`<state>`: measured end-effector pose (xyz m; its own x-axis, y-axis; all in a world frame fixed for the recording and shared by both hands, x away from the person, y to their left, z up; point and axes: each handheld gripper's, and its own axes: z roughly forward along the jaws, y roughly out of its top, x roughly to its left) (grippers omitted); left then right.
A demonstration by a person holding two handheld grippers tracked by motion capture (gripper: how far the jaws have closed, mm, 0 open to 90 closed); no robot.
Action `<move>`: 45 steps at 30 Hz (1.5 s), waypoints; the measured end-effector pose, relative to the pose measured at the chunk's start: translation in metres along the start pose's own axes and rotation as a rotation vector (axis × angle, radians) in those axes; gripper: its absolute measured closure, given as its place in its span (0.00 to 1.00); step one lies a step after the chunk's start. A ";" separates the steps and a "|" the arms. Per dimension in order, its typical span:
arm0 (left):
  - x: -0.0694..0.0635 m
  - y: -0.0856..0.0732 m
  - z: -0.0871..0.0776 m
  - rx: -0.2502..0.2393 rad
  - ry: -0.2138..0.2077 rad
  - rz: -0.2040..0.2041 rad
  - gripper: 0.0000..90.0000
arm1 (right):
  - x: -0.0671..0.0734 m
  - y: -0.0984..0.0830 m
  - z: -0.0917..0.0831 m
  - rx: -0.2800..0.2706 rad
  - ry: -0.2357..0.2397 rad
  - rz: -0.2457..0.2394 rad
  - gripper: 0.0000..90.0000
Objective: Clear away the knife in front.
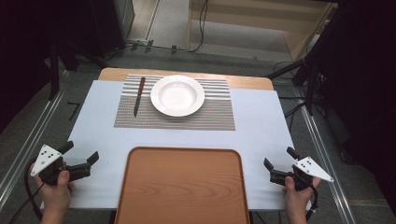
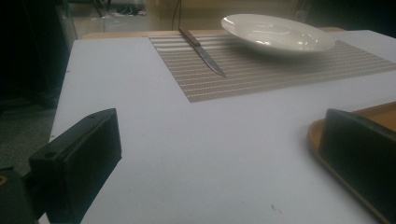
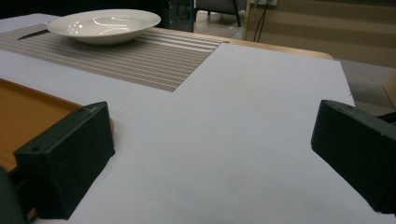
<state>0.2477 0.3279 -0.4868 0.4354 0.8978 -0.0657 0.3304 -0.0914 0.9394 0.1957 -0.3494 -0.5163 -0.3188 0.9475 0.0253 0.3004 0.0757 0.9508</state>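
No readable text, label, brand, number or sign appears on anything in these views. The white plate (image 1: 177, 95), the knife (image 1: 138, 96), the striped placemat (image 1: 215, 114), the wooden tray (image 1: 182, 186) and the white table cover (image 1: 261, 126) are all unmarked.

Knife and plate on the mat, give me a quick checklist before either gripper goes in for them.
1. Left gripper open, nothing between the jaws: ok.
2. Right gripper open, nothing between the jaws: ok.
3. Knife flat on the mat, beside the plate, not touching it: ok.
4. Plate upright, nothing in it: ok.
5. Tray bare, ready to take things: ok.
6. Knife edge direction: cannot tell.
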 end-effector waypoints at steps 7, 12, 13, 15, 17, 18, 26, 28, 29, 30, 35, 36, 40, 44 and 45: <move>-0.003 0.003 0.000 0.006 0.026 0.008 0.00 | 0.001 0.000 0.002 0.004 0.002 -0.010 0.00; -0.009 0.010 0.004 0.001 0.016 -0.006 0.00 | 0.002 0.000 0.002 0.007 -0.002 -0.014 0.00; -0.013 0.014 0.006 0.000 0.012 -0.010 0.00 | 0.002 0.000 0.001 0.006 0.001 -0.014 0.00; -0.017 0.019 0.008 -0.006 0.005 -0.013 0.00 | 0.002 0.000 0.001 0.005 0.001 -0.015 0.00; -0.021 0.024 0.010 -0.003 0.000 -0.005 0.00 | 0.002 0.000 0.001 0.000 0.005 -0.016 0.00; -0.021 0.024 0.010 -0.003 0.000 -0.005 0.00 | 0.002 0.000 0.001 0.001 0.005 -0.016 0.00; -0.028 0.045 0.019 -0.020 -0.020 0.011 0.00 | 0.003 0.000 0.000 -0.002 0.006 -0.016 0.00; -0.030 0.049 0.023 -0.024 -0.026 0.017 0.00 | 0.002 0.000 0.000 -0.004 0.002 -0.014 0.00; -0.031 0.052 0.027 -0.022 -0.027 0.023 0.00 | 0.003 0.000 0.000 -0.004 0.002 -0.012 0.00; -0.031 0.054 0.030 -0.022 -0.029 0.025 0.00 | 0.002 0.000 0.000 -0.006 0.003 -0.011 0.00; -0.033 0.060 0.042 -0.015 -0.038 0.039 0.00 | 0.003 0.000 0.000 -0.007 0.007 -0.018 0.00; -0.034 0.064 0.049 -0.010 -0.043 0.044 0.00 | 0.003 0.000 0.000 -0.006 0.008 -0.018 0.00; -0.034 0.067 0.058 -0.010 -0.050 0.036 0.00 | 0.003 0.000 0.000 -0.007 0.009 -0.017 0.00; -0.035 0.073 0.073 -0.003 -0.053 0.041 0.00 | 0.003 0.000 0.000 -0.007 0.009 -0.019 0.00; -0.035 0.074 0.076 -0.002 -0.053 0.041 0.00 | 0.003 0.000 0.000 -0.008 0.009 -0.022 0.00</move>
<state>0.3203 0.2571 -0.4404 0.4920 0.8694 -0.0450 0.3098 -0.1266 0.9423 0.1948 -0.3468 -0.5167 -0.3334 0.9427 0.0071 0.2856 0.0939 0.9537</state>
